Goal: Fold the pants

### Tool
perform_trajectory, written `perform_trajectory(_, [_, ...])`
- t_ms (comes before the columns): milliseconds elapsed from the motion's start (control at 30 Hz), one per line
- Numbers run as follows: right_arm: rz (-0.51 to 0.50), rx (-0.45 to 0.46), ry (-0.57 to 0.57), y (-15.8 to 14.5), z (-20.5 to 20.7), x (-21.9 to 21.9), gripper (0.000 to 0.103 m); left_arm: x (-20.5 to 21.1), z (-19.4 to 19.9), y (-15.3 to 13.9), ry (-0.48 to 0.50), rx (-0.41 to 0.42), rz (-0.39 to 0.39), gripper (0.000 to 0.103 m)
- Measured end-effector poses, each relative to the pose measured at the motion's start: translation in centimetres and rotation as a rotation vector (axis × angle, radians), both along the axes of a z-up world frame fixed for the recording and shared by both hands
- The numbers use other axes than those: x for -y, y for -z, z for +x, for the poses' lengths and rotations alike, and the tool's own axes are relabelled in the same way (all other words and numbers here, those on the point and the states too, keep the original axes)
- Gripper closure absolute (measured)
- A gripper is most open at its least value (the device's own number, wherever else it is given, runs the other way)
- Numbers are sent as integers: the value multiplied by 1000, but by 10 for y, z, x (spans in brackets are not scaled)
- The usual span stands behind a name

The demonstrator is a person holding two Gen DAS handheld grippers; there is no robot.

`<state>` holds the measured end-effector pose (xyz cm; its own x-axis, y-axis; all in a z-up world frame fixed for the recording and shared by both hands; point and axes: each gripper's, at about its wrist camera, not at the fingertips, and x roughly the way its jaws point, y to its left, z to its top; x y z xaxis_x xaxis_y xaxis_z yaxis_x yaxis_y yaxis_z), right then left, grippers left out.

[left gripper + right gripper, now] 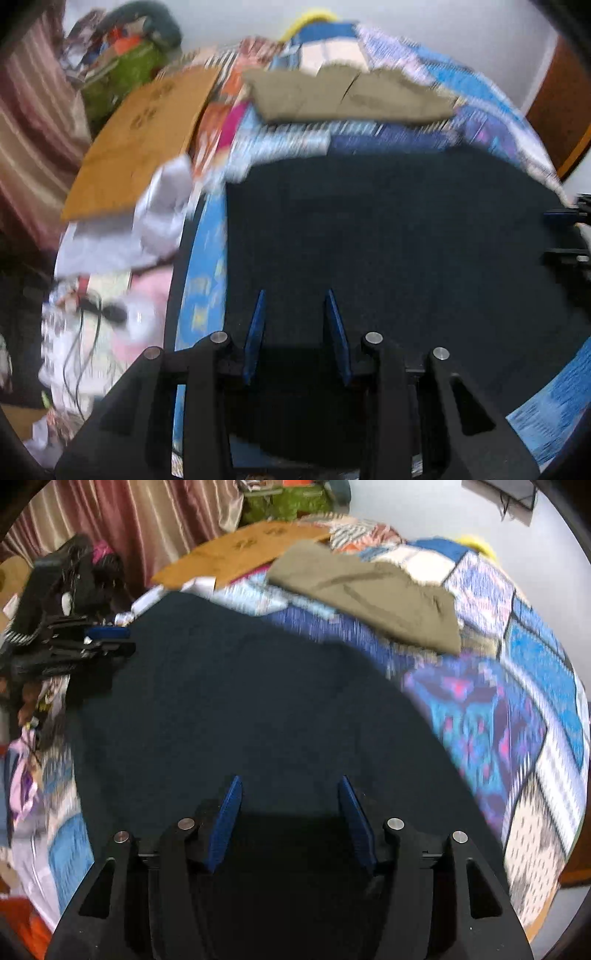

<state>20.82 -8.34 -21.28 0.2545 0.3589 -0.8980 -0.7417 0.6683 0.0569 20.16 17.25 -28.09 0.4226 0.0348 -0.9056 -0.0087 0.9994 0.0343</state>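
Left gripper (295,306): blue pads spread apart, nothing between them, poised above the dark navy pants (388,240). Right gripper (290,794): likewise released, wider gap, empty, over the same garment. The pants lie spread flat on the patchwork quilt (517,701), near to both tools; judged, this flat layout readies them for a fold not yet begun. Beyond, olive-brown trousers (369,590) lie folded, apparently set aside as done. Farther left, a flat cardboard sheet (140,140) bears printed marks; motion blur makes them unreadable. No other writing legible. Striped curtain (129,513) behind.
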Motion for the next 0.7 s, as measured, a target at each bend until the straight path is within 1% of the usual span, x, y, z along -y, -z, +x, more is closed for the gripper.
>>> perform_trajectory(33, [8,26,3,-2,-9,12,49,-4,-7,2,-5,6,-20,66])
perform_trajectory(67, [11,35,24,-3,-15,23,42,-8,-13,2,-12,10,-39,66])
perform_trajectory(100, [27,25,53,-4,-19,35,38,-9,-18,2,-17,10,-46,66])
perform_trajectory(133, [52,0,86,-6,-23,51,38,-12,-25,0,-24,9,-45,66])
perform_trajectory(200, [72,-4,137,-8,-35,75,38,-14,-33,-2,-24,11,-22,62])
perform_trajectory(233, [78,5,160,-8,-42,88,38,-14,-38,-2,-23,6,1,55])
perform_trajectory(267, [85,10,182,-9,-48,98,38,-15,-41,-2,-21,-2,12,52])
perform_trajectory(333, [101,3,230,-11,-58,117,38,-15,-45,-5,-19,-8,18,52])
perform_trajectory(433, [118,-31,290,-16,-67,143,39,-9,-47,-18,-45,9,67,53])
perform_trajectory(500, [122,7,333,-24,-74,159,40,-2,-46,-36,-49,50,43,53])
perform_trajectory(567, [131,49,371,-34,-80,172,40,7,-43,-51,-56,84,37,53])
perform_trajectory(667, [153,112,443,-47,-72,196,40,32,-32,-73,-40,135,51,53])
perform_trajectory(700, [160,138,476,-50,-67,205,42,41,-28,-78,-32,146,49,53])
